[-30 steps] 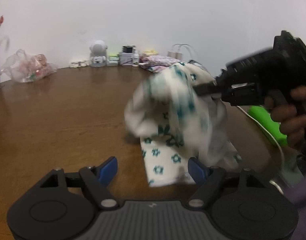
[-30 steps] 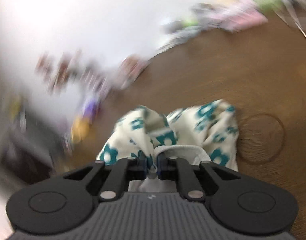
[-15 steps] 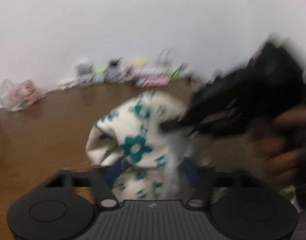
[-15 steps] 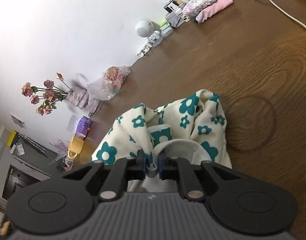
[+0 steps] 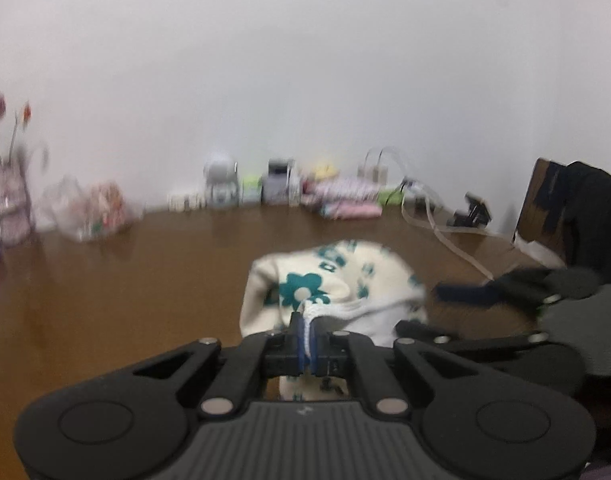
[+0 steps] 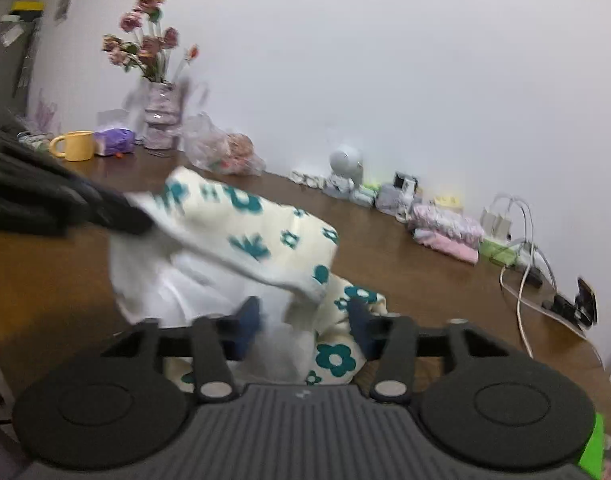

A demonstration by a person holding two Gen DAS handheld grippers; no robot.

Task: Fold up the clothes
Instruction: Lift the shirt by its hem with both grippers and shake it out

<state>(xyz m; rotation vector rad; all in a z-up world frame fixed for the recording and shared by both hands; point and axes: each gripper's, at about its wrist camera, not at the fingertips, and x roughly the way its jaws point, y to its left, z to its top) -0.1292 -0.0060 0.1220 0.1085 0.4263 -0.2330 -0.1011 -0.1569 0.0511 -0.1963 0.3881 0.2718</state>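
A cream garment with teal flowers [image 5: 337,284] is bunched above the brown table [image 5: 125,288]. My left gripper [image 5: 305,340] is shut on the garment's white hem and holds it up. It shows at the left of the right wrist view [image 6: 117,216], gripping an upper corner of the garment [image 6: 245,236]. My right gripper [image 6: 303,320] is open, with the cloth hanging between its blue pads, not clamped. It appears open at the right of the left wrist view [image 5: 445,308].
Along the wall stand a vase of flowers [image 6: 159,120], a yellow mug [image 6: 75,145], a plastic bag [image 6: 221,152], a small white fan [image 6: 345,168], folded pink clothes [image 6: 445,228] and cables [image 6: 521,280]. A laptop or box [image 5: 545,208] stands at the right.
My left gripper has closed on the garment's hem. My right gripper has opened and let go of the garment, then swung to face the wall.
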